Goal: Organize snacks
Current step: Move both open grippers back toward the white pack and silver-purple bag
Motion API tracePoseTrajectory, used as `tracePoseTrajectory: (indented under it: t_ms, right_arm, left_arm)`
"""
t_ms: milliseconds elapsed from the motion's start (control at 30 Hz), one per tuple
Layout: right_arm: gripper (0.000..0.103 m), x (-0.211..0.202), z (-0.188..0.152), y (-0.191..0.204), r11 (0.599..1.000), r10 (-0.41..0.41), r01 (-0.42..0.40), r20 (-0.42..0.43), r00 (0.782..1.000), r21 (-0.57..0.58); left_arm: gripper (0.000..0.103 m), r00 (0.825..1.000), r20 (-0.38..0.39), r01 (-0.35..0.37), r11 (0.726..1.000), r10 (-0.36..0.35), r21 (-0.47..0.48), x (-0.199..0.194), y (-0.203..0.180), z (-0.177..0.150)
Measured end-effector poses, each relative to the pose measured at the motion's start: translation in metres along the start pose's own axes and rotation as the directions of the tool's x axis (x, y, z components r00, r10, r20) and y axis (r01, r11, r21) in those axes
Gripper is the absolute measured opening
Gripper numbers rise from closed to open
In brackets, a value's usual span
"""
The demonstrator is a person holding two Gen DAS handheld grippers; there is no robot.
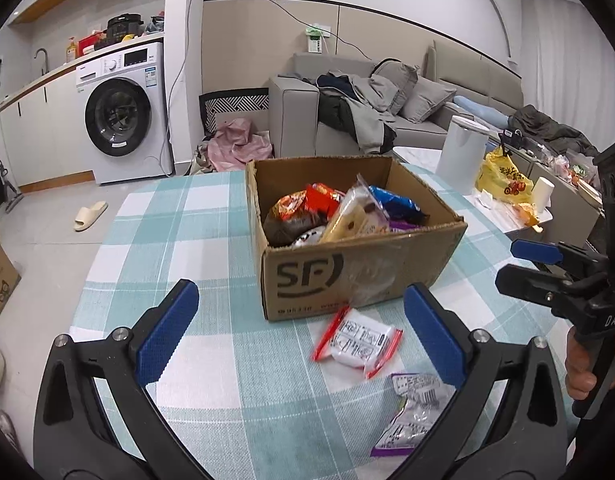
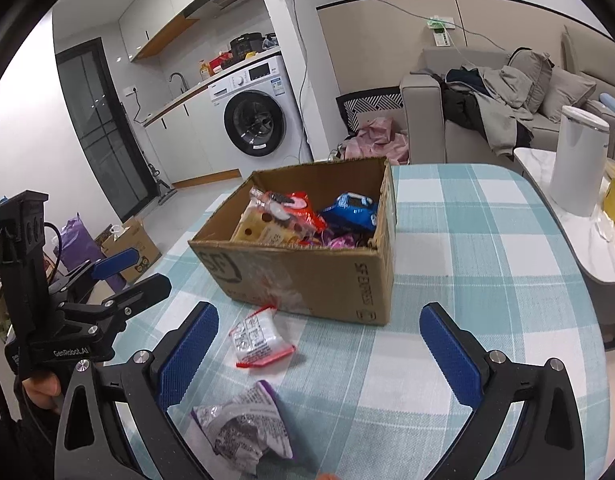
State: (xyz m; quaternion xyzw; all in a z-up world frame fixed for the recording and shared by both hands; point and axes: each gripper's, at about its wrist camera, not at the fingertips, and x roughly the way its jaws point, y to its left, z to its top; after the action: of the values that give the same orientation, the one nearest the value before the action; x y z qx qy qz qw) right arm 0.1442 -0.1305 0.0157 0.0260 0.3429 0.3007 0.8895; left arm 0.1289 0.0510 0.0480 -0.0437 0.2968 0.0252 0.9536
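Cardboard box (image 1: 347, 268) already holds most snacks, so I hover both my left hand-held gripper (image 1: 299, 340) and right hand-held gripper (image 2: 327, 356) wide open and empty over the red-edged packet (image 1: 357, 342) and purple packet (image 2: 243, 428) left on the counter (image 2: 487, 280).

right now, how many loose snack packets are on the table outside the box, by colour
red-edged packet: 1
purple-edged packet: 1
total: 2, both lying on the table in front of the box, neither held
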Motion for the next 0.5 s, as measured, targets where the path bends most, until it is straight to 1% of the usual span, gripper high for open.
tracePoseTrajectory:
  t_ms: [100,167,267,400,500]
  right_arm:
    - [0.103,0.002,-0.007,-0.001,1.0,0.011,-0.011,-0.005,1.0,-0.003]
    - [0.103,0.006,-0.01,-0.002,1.0,0.003,-0.003,-0.034,0.999,-0.006]
    - [0.103,0.01,-0.013,-0.004,1.0,0.004,-0.004,-0.045,0.999,-0.002]
    - [0.103,0.017,-0.016,-0.004,1.0,0.007,-0.007,-0.086,0.996,-0.006]
    - [0.103,0.02,-0.019,0.001,1.0,0.011,-0.014,-0.105,0.994,-0.025]
  left_arm:
    - [0.102,1.0,-0.012,-0.004,1.0,0.004,-0.006,0.003,0.002,-0.005]
    - [0.102,1.0,-0.025,0.001,1.0,-0.001,-0.012,0.008,0.003,-0.007]
    - [0.102,0.999,-0.034,-0.005,1.0,0.004,-0.008,0.012,0.003,-0.011]
    - [0.102,0.998,-0.068,0.003,1.0,-0.003,0.003,0.022,0.002,-0.012]
    - [0.102,0.998,-0.07,-0.006,1.0,0.006,0.005,0.026,0.003,-0.013]
